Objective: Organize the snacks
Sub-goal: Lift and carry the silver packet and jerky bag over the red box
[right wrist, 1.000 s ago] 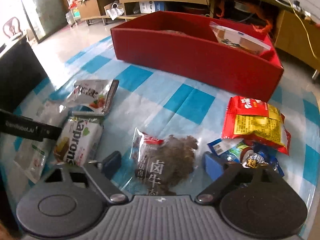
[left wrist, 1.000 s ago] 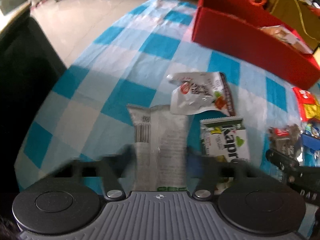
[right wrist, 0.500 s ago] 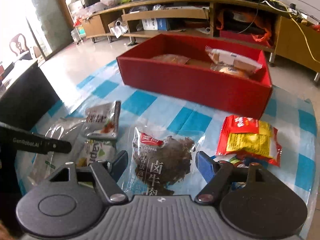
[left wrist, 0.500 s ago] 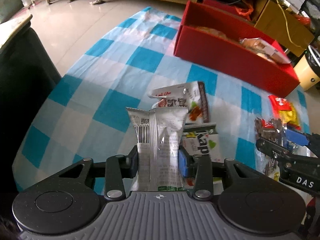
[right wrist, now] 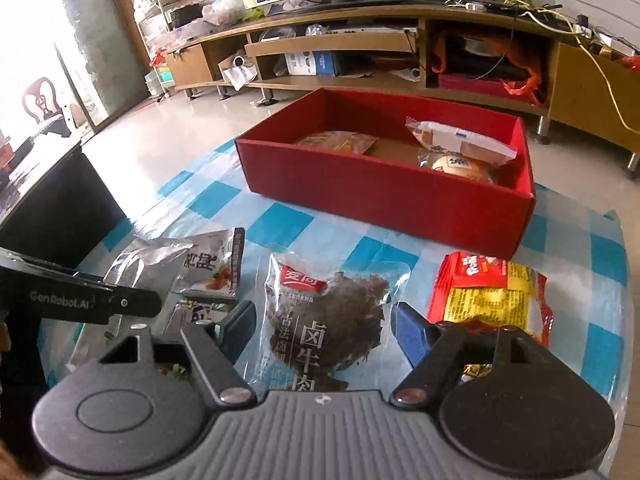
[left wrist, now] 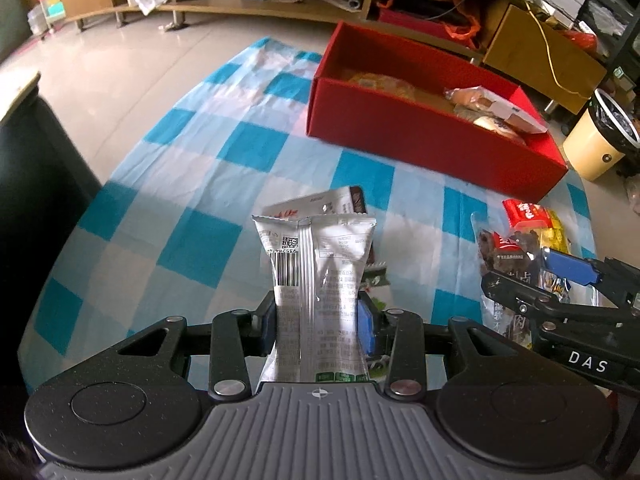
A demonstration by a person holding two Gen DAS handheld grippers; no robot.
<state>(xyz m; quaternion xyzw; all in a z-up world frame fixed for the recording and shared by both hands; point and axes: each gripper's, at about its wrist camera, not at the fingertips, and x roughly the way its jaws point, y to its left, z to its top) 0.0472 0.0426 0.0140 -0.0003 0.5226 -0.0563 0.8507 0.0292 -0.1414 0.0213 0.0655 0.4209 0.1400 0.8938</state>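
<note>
My left gripper point(left wrist: 318, 322) clamps one silver packet point(left wrist: 320, 280); my right gripper point(right wrist: 320, 324) pinches one jerky pack point(right wrist: 328, 316). One red box point(right wrist: 384, 188) holds three snacks.

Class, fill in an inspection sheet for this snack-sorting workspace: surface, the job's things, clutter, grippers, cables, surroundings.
Surface: blue-and-white checked cloth covering the table.
Job's things: red box at the far side, already holding several wrapped snacks; silver packet and dark beef-jerky pack each in a gripper; red-and-yellow packet and a white pouch lying on the cloth.
Clutter: nothing seen on the cloth beyond snacks.
Grippers: left gripper shut on the silver packet, held upright; right gripper has the jerky pack between its fingers, which have just been closing and press its edges.
Cables: yellow cable and tangled wires on the wooden TV unit behind.
Surroundings: tiled floor, cream waste bin.
</note>
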